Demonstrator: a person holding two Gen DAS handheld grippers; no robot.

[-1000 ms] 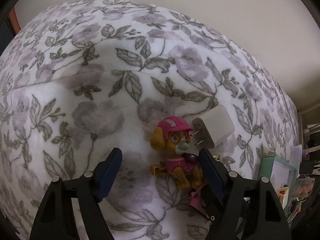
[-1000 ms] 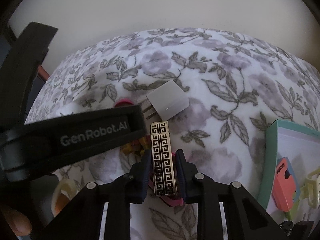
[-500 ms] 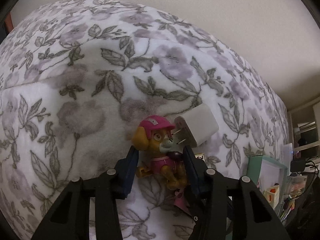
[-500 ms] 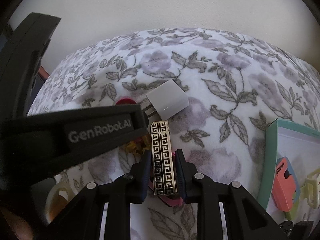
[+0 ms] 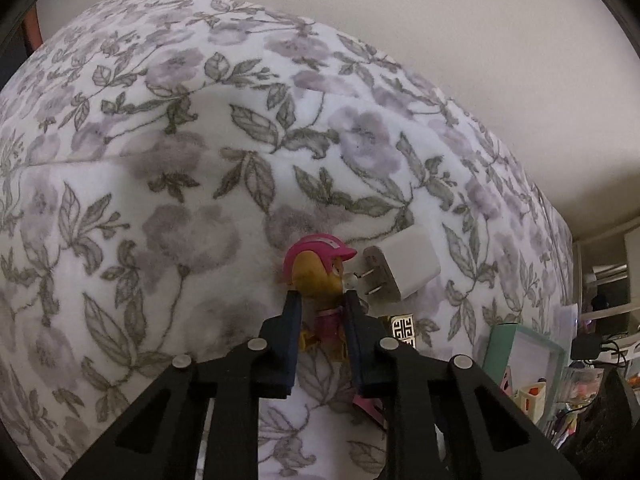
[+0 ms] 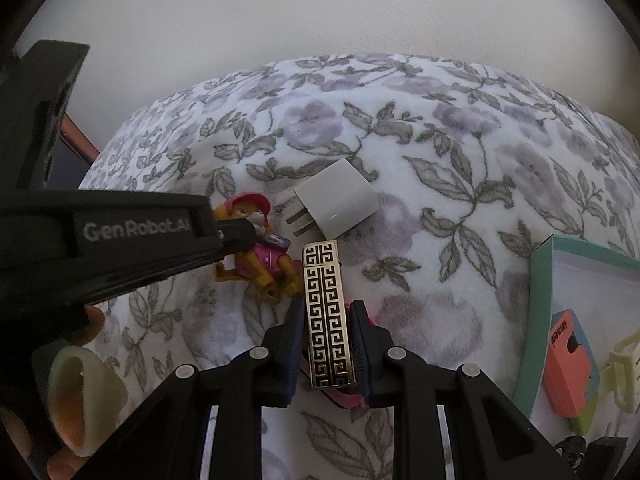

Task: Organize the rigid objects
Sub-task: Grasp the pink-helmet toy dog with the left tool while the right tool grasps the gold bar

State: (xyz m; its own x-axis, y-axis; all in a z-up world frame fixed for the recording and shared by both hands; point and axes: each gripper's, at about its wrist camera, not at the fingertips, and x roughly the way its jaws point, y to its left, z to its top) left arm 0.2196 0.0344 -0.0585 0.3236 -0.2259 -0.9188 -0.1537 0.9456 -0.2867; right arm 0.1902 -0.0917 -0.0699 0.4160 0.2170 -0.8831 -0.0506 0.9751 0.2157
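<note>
Just beside a white plug-in wall charger [image 5: 404, 266] on floral fleece bedding [image 5: 160, 200], the left gripper [image 5: 320, 304], its jaws just closing, clamps an orange toy puppy in pink helmet [image 5: 316, 268]; the right gripper [image 6: 326, 316] clamps a gold, black-patterned rectangular lighter [image 6: 326, 312].

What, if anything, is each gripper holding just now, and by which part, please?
The left gripper, its jaws just closing, clamps the toy dog at its body; the right gripper grips the patterned lighter by its long sides.
</note>
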